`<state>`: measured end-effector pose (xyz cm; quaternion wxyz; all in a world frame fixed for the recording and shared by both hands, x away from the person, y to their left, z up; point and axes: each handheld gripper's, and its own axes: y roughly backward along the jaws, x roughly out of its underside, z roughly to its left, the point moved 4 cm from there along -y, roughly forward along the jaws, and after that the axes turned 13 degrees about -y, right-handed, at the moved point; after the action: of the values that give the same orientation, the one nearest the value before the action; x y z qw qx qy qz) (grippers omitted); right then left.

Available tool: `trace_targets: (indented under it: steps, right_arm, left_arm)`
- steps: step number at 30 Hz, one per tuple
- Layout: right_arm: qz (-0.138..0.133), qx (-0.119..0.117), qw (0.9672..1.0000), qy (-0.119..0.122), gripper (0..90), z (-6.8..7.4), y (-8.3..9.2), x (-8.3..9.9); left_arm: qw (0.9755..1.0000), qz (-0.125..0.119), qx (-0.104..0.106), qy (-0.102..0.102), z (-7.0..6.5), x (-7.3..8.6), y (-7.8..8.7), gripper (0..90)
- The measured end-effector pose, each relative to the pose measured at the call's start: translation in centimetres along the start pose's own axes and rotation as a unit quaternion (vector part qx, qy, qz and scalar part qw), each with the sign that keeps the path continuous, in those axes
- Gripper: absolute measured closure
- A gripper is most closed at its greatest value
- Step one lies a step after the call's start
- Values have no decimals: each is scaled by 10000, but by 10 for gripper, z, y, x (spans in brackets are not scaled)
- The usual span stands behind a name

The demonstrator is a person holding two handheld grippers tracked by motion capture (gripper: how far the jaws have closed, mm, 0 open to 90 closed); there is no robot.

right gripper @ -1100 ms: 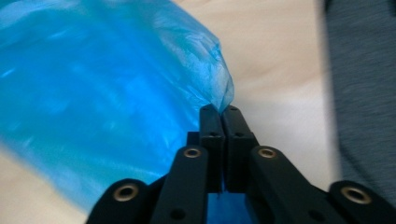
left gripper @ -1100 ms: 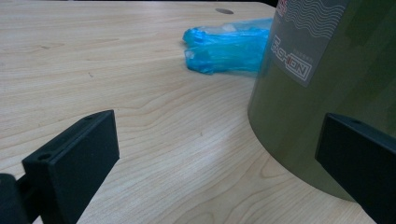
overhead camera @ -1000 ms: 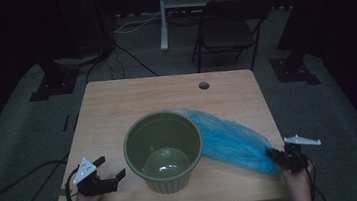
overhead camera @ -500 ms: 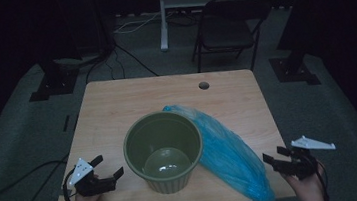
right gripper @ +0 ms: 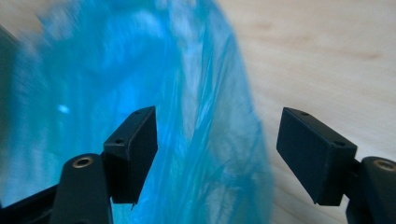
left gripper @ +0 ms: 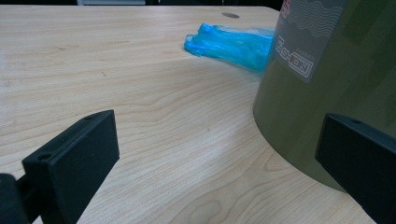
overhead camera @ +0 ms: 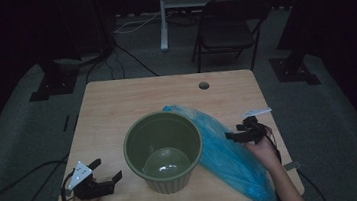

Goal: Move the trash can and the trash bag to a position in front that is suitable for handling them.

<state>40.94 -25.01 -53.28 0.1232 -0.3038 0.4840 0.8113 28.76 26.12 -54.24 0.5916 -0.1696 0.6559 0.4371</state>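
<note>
Right gripper (overhead camera: pixel 234 136) sits at roughly 4 o'clock on the table (overhead camera: pixel 117 107), just beside the blue plastic bag (overhead camera: pixel 225 153). Jaws stand apart; they have just been opening. In the right gripper view the bag (right gripper: pixel 196 140) lies between and beyond them, with no pad pressing on it. The gripper points toward the bag's middle stretch, and the person's right hand (overhead camera: pixel 262 147) is behind it.

Bag: thin translucent film, crumpled lengthwise, lying flat from about 12 o'clock of the bin down to 5 o'clock, where its end reaches the table's near edge. It touches or tucks against the right side of the green waste bin (overhead camera: pixel 164 150); I cannot tell which. Judged very light, limp, slippery against hard pads, easy to tear if pulled hard. It will not keep its shape when lifted, and the loose part will trail. Best hold looks like a bunched fold or one edge of the mouth, pinched fully so several layers are caught. Which end is the mouth I cannot tell.

Bin: rigid plastic, upright, empty, glossy floor, at table centre near the front edge. Likely light enough to shift if the bag drags on it.

Left gripper (overhead camera: pixel 105 177) rests at 7 o'clock, jaws apart, nothing between them. In the left gripper view the bin wall (left gripper: pixel 327 70) with its label is close on the right, and the bag's far end (left gripper: pixel 229 42) lies beyond.
</note>
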Motion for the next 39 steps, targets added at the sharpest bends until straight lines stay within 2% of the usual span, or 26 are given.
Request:
trace_targets:
  steps: [4, 6, 10, 12, 13, 15, 20, 21, 22, 23, 25, 28, 31, 32, 35, 39]
  right_arm:
    - [264, -3, 9996, 34, 284, 7, -18, 15]
    - [409, 61, 9989, 202, 284, 13, -23, 25]
    - [312, 224, 9983, 430, 282, 26, -25, 37]
    - [243, 471, 9962, 690, 292, 33, -26, 43]
    - [206, 627, 9938, 897, 354, 36, -26, 46]
    - [107, 582, 9944, 875, 476, 42, -25, 50]
    - [-32, 539, 9945, 900, 865, 54, -24, 56]
    - [-33, 582, 9947, 852, 888, 55, -25, 56]
    - [-88, 522, 9961, 700, 894, 54, -24, 55]
    - [-241, 421, 9978, 450, 896, 51, -22, 52]
    - [-527, 404, 9978, 62, 897, 42, -13, 46]
    - [-990, 736, 9922, -152, 897, 24, 4, 37]
    - [-1228, 879, 9866, -610, 897, 0, 21, 30]
    - [-1272, 895, 9851, -738, 897, -7, 26, 29]
    - [-1308, 984, 9823, -910, 896, -25, 36, 26]
    - [-1317, 1082, 9791, -1108, 893, -41, 43, 27]
  left_arm:
    - [10000, -6, -17, 5, 1, 0, 2, 2]
    - [10000, -5, -15, -14, 1, 0, 1, 2]
    - [10000, -23, -2, -22, 0, -1, 2, 2]
    - [10000, -22, -7, -25, 0, -2, 1, 2]
    - [10000, -28, -10, -21, 0, -2, 1, 2]
    - [10000, -29, 0, -9, 0, -2, 1, 2]
    - [10000, -18, 17, -4, 1, -2, -2, 2]
    - [10000, -24, 25, -3, 1, -2, -3, 2]
    - [10000, -24, 40, 2, 1, -3, -4, 2]
    - [10000, -30, 41, -19, 1, -3, -4, 2]
    - [10000, -33, 59, -13, 1, -3, -5, 2]
    - [10000, -24, 65, -34, 1, -4, -7, 2]
    - [10000, -16, 73, -35, 1, -3, -7, 2]
    - [10000, -18, 73, -30, 0, -3, -8, 2]
    - [10000, -16, 67, -29, 0, -4, -8, 2]
    - [10000, -18, 65, -25, -1, -4, -8, 2]
